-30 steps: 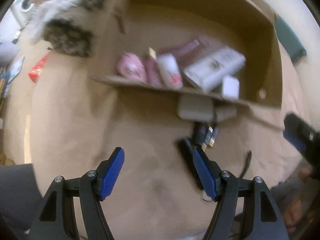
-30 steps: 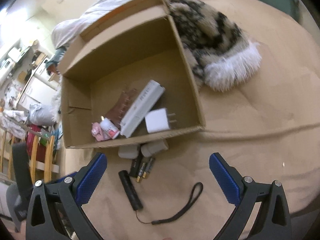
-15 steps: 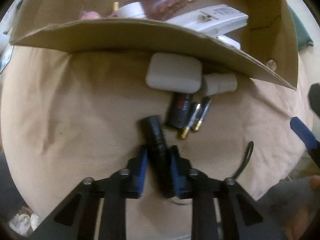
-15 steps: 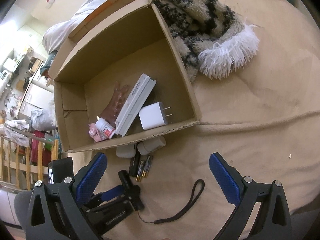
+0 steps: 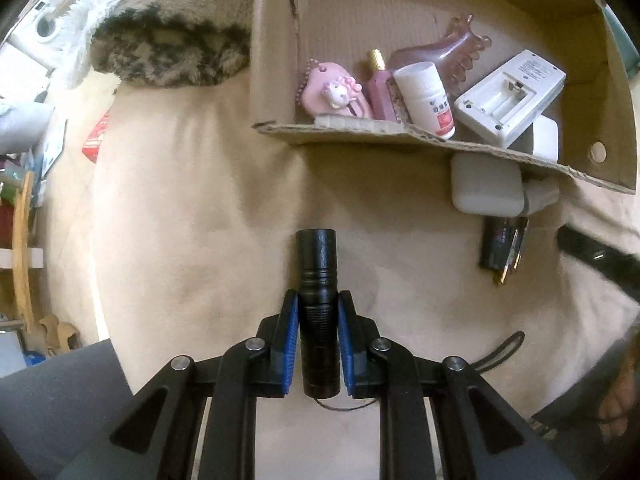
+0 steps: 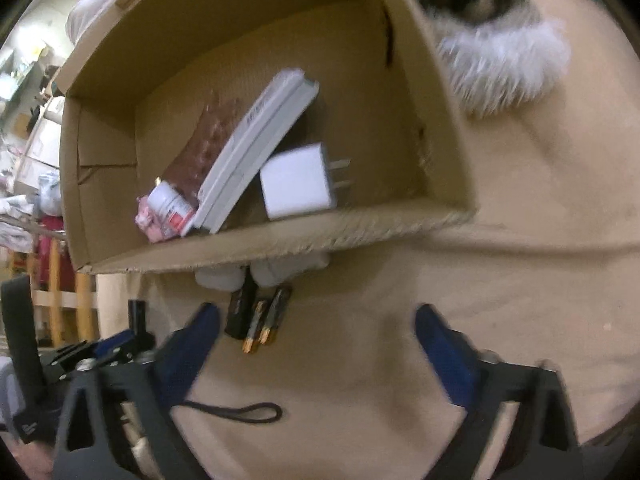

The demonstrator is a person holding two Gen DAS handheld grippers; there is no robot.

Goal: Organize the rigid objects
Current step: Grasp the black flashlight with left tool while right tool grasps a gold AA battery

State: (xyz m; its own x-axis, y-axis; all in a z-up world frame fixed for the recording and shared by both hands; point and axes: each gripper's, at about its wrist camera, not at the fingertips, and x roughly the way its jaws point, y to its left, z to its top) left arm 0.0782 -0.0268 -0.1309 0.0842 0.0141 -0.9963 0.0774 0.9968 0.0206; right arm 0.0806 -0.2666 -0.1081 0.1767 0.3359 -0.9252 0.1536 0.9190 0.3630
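Left gripper (image 5: 318,312) is clamped on the black flashlight (image 5: 319,280), blue pads squeezing its ribbed middle, front end pointing toward the box (image 5: 360,136). It looks lifted off the tan blanket (image 5: 200,220), though I can't say for sure. Its wrist strap (image 6: 236,412) trails on the blanket below.

Right gripper (image 6: 316,344) is wide open, nothing between the fingers, hanging over the batteries (image 6: 264,316) that lie just in front of the box's near wall. Beside them is a dark little block (image 6: 240,308), and two pale grey plastic pieces (image 5: 486,186) are tucked right against the cardboard.

Inside the box: pink keychain (image 5: 332,94), small pink bottle (image 5: 382,88), white pill bottle (image 5: 426,98), a brownish hair claw (image 5: 448,56), a white remote (image 5: 510,96) lying with its battery bay open, and a white charger (image 6: 298,186) with prongs pointing to the right side wall.

A furry black-and-white thing (image 5: 168,40) sits on the blanket past the box's far corner. The right wrist view is pretty blurry.
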